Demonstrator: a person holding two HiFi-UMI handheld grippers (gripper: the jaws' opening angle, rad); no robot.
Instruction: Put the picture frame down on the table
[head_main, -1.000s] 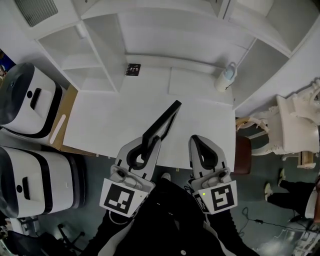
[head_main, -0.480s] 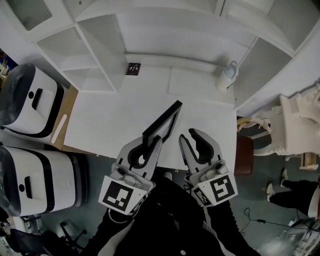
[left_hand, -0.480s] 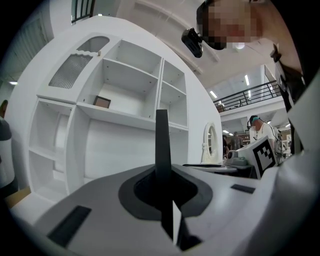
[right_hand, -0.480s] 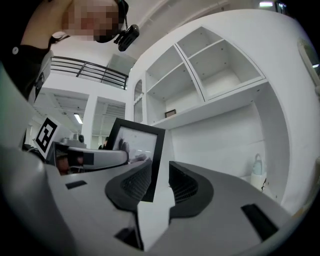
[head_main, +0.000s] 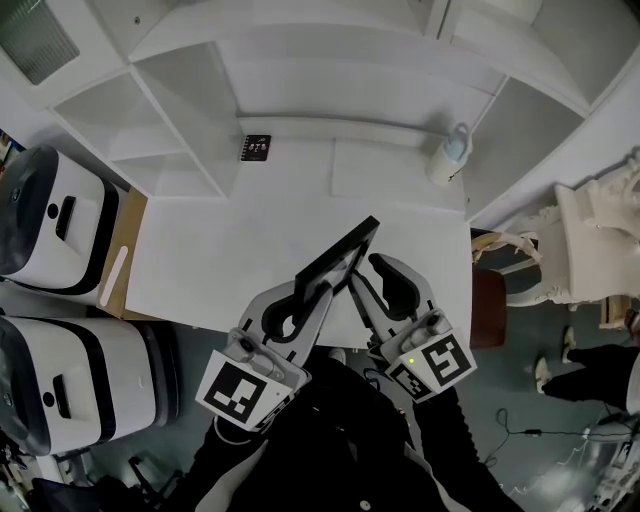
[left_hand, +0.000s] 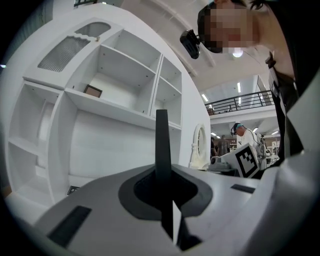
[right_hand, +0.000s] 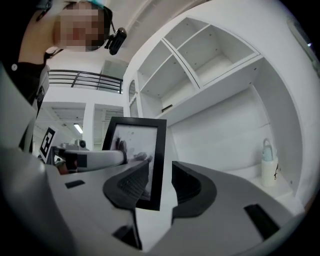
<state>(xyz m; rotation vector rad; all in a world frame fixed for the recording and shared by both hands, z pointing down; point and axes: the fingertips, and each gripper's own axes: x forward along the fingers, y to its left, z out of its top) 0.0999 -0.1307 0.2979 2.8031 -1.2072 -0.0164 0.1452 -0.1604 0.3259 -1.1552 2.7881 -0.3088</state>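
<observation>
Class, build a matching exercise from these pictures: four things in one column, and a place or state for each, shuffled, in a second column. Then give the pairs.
Things:
1. picture frame
2. right gripper
3. bottle
4. black card

Places or states:
A. back right of the table
B. open, jaws either side of the picture frame's edge
C. back left of the table
D. clamped in the left gripper

Pairs: 1-D, 2-B, 3-A, 4-C

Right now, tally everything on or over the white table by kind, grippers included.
Grippers: 2, left gripper and right gripper
Frame: 1
Bottle: 1
Black card: 1
Total: 5
</observation>
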